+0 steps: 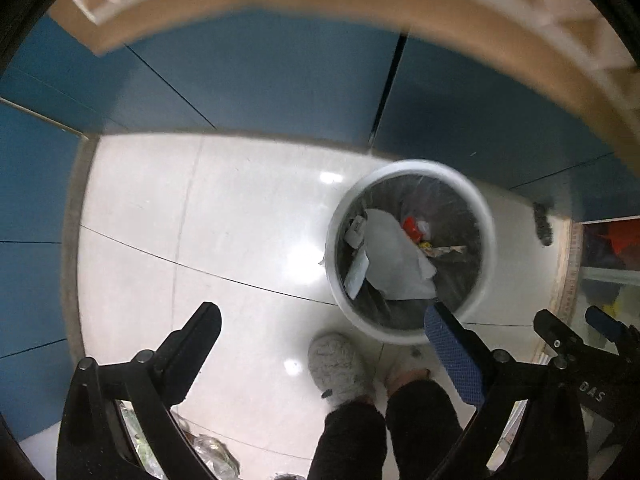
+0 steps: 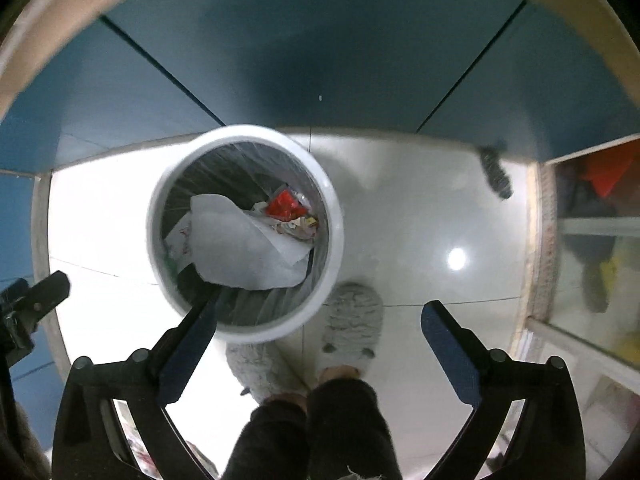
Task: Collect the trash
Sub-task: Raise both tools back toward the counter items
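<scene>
bin (image 2: pixel 245 232): white, round, on pale tile floor (image 2: pixel 420 220) by blue cabinets (image 2: pixel 320 48)
trash: white paper (image 2: pixel 244 248), red wrapper (image 2: pixel 282 206) inside bin
left gripper (image 1: pixel 324 356): spread, empty
right gripper (image 2: pixel 320 344): spread, empty
below: grey slippers (image 2: pixel 352 320)

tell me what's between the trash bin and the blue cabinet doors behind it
Nothing: in the left wrist view only bare white floor tile lies between the trash bin and the blue cabinet doors.

White letters "DAS" are readable on the right gripper (image 1: pixel 568 332).
</scene>
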The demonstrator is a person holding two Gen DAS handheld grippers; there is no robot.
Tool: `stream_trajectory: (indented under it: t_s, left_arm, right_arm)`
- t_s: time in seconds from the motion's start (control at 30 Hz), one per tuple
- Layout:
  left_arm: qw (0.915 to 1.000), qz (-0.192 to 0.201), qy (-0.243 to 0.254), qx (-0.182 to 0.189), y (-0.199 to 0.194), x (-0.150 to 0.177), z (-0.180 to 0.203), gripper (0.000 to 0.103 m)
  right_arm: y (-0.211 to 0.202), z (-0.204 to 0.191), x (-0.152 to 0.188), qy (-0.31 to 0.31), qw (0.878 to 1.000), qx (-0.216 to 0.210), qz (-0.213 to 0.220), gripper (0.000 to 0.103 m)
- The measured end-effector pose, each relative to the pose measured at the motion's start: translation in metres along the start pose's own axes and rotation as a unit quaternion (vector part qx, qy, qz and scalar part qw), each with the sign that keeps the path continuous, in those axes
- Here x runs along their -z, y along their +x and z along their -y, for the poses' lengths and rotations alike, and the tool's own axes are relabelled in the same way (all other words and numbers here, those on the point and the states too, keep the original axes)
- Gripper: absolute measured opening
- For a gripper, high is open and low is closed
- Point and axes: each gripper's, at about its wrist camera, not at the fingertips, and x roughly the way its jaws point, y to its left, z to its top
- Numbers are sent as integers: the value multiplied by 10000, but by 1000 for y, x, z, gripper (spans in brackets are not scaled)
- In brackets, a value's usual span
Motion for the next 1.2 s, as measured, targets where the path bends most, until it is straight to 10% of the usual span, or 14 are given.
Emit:
stream_trajectory:
  t_s: [0.6,0.9,1.2]
  left_arm:
    - [9972,564,143,477,-315,41,-9,103]
    - [9893,1402,349,225,-401,31,-7,103]
    - [9773,2118,82,65,-432,-78,13,103]
  right_arm:
    - [-393,-10,55,-351,9945,-95,985,103]
    - [-501,-11,70,-121,9872,-640,1454,103]
    - [-537,33,-10,655,9710,-1156,1988,103]
